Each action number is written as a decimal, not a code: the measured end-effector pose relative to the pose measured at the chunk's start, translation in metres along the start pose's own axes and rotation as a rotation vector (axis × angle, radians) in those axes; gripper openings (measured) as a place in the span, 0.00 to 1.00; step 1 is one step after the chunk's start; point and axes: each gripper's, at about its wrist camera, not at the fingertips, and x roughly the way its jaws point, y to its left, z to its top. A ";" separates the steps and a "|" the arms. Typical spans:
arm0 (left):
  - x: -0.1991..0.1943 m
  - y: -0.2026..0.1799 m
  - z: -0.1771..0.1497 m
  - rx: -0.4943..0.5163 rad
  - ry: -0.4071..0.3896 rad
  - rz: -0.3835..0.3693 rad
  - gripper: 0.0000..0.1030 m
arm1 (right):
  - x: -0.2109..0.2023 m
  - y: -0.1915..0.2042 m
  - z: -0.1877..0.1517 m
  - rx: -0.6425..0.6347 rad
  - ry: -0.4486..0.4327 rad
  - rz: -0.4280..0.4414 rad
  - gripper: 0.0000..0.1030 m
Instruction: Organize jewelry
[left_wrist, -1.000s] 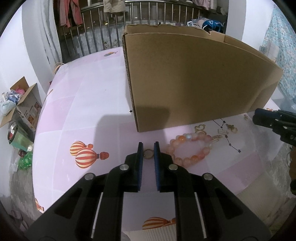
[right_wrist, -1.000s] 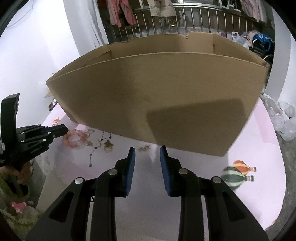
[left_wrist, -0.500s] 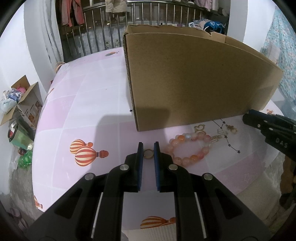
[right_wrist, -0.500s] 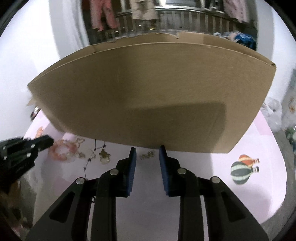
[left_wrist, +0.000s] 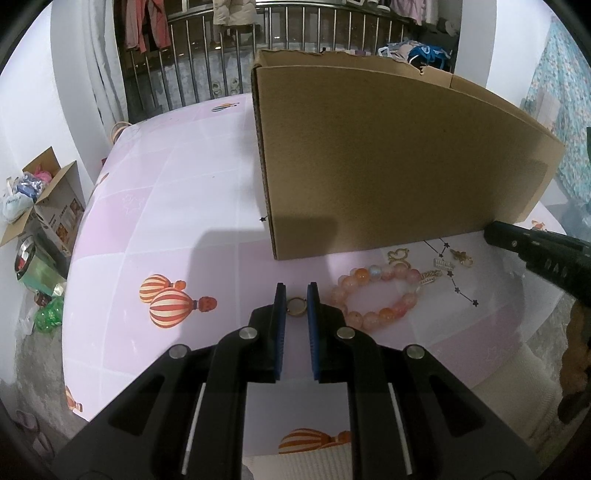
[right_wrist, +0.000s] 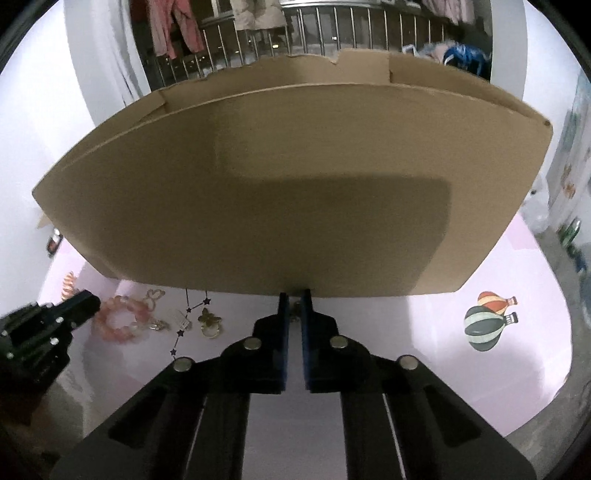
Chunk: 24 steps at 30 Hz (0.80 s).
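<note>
A small gold ring (left_wrist: 296, 306) lies on the pink tablecloth (left_wrist: 166, 206), pinched between the pads of my left gripper (left_wrist: 296, 290). To its right sits an orange bead bracelet (left_wrist: 376, 291), with gold charms (left_wrist: 398, 255) and a black star chain (left_wrist: 451, 274) beyond it. My right gripper (right_wrist: 294, 297) is at the foot of the big cardboard box (right_wrist: 277, 184). Its jaws are closing to a narrow gap with a small gold charm (right_wrist: 295, 308) caught between the pads. The other gripper shows at each view's edge: the right gripper (left_wrist: 495, 230) and the left gripper (right_wrist: 86, 301).
The tall box wall (left_wrist: 388, 166) stands right behind the jewellery. The table's front edge runs close under both grippers. Balloon prints (left_wrist: 168, 301) mark the cloth. A cardboard box with clutter (left_wrist: 40, 206) sits on the floor at left, and a metal railing (left_wrist: 280, 40) is behind.
My right gripper moved up to the box's foot, rolled slightly, and its jaws went from open to closed on the small gold charm. The left gripper stayed put on the ring.
</note>
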 end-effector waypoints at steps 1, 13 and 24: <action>0.000 0.000 0.000 -0.001 0.000 -0.001 0.10 | 0.000 -0.002 0.000 0.007 0.005 0.013 0.04; -0.001 0.005 -0.004 -0.011 -0.012 -0.013 0.10 | -0.020 -0.016 -0.007 0.022 0.003 0.114 0.02; -0.010 0.011 -0.005 -0.041 -0.017 0.000 0.00 | -0.050 -0.036 0.005 -0.006 -0.065 0.129 0.02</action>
